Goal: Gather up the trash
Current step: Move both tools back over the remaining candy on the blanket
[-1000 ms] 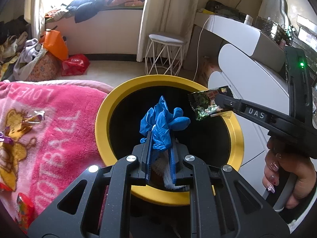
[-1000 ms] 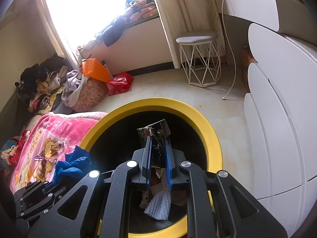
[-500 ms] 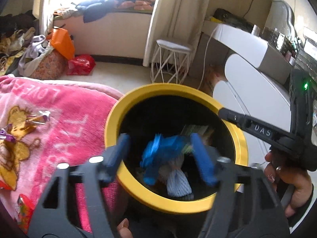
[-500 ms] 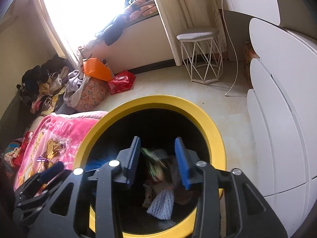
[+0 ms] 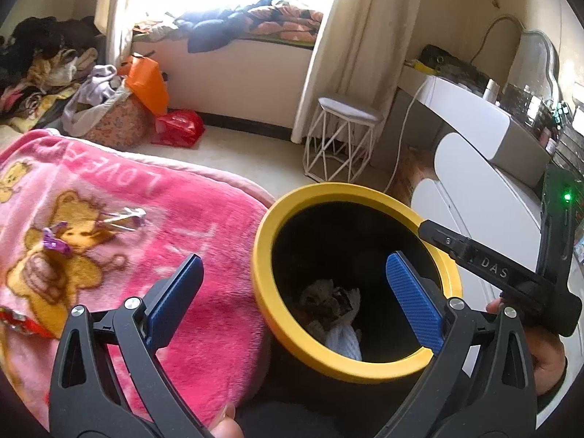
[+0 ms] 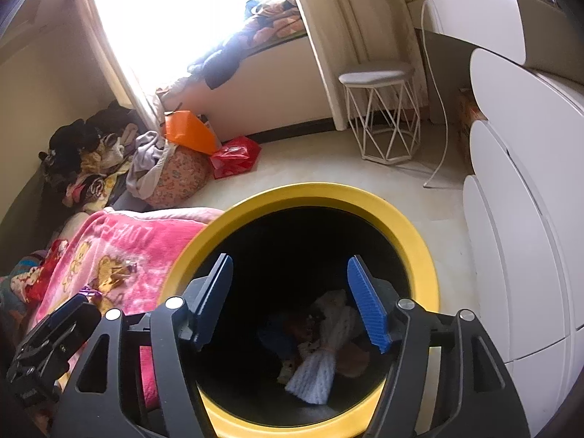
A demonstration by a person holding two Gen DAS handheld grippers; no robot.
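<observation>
A black bin with a yellow rim stands beside the bed, with trash heaped at its bottom, a blue glove among it. My left gripper is open and empty above the bin's left rim and the blanket edge. My right gripper is open and empty over the bin's mouth; it also shows in the left wrist view at the right rim. A silver wrapper and a purple wrapper lie on the pink blanket.
A red wrapper lies at the blanket's left edge. A white wire stool, white rounded cabinets and a cable stand to the right. Bags and a clothes pile sit on the floor by the window.
Both grippers opened. The blue glove fell from the left and the green wrapper from the right into the bin. The left gripper swung left towards the blanket.
</observation>
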